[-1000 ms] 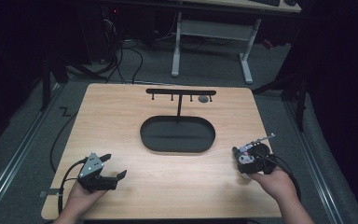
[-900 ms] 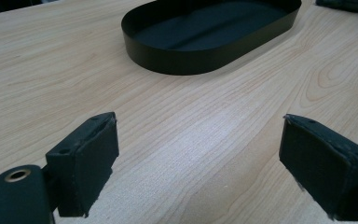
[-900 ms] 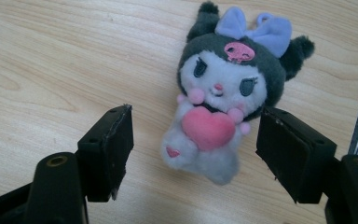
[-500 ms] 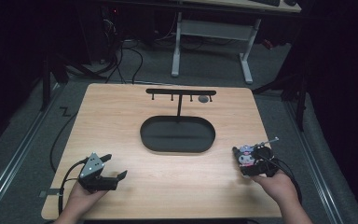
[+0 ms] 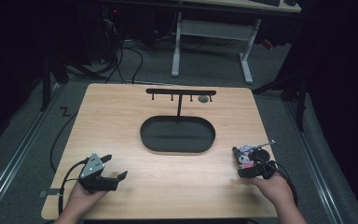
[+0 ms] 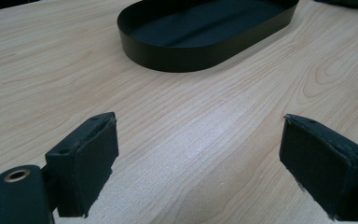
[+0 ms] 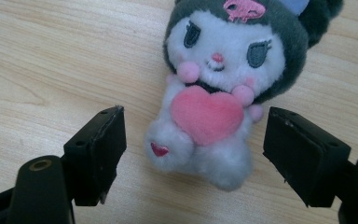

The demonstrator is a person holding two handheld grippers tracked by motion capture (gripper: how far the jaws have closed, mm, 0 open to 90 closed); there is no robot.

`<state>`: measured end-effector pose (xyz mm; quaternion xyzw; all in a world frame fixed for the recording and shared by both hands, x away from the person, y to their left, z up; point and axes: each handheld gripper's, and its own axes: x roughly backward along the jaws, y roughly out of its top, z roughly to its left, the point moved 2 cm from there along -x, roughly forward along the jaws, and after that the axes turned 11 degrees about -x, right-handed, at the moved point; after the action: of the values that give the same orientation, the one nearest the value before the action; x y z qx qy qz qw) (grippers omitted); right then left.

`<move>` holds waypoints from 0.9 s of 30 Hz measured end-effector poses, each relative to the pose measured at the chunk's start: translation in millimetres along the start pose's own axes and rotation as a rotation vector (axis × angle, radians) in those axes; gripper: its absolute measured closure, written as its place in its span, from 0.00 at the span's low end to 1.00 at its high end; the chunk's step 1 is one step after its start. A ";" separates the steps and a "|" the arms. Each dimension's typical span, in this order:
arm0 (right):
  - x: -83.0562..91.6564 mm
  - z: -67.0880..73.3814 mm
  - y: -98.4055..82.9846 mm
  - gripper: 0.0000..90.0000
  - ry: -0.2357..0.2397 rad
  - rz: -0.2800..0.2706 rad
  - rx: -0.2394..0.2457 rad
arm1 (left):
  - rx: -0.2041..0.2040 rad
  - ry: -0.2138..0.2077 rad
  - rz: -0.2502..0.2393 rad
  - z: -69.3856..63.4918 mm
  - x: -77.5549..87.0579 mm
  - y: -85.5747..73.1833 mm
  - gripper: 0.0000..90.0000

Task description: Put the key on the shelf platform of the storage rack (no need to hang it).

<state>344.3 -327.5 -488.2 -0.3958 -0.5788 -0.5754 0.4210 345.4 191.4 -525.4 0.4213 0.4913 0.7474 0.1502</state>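
Fluffy cloth plush toy point(image 7: 219, 88); seemingly matt wood table point(image 5: 121, 121).

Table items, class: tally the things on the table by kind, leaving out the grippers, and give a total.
Plush toy: 1
Black oval tray: 1
Black hook rack: 1
Small grey round thing under the rack: 1
Total: 4

Overhead light falls on the bench point(image 5: 121, 121); surroundings from nine through three o'clock lie nearly black. Both gripper views are evenly lit, sharp at centre, with the near jaws slightly soft toward six o'clock.
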 end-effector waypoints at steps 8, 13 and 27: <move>-5.4 1.0 -1.3 0.24 0.007 0.001 -0.001 | 0.001 0.001 0.000 0.0 0.2 0.1 0.14; -9.2 1.6 -3.1 0.26 0.003 0.006 -0.001 | 0.000 -0.001 0.002 -0.2 0.4 0.1 0.14; -17.7 -5.8 -1.5 0.38 0.005 0.018 -0.063 | 0.001 0.000 0.001 -0.3 0.4 -0.1 0.14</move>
<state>349.0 -332.8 -505.4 -0.4128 -0.5555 -0.5906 0.4150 344.8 191.5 -525.4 0.4214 0.4915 0.7473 0.1497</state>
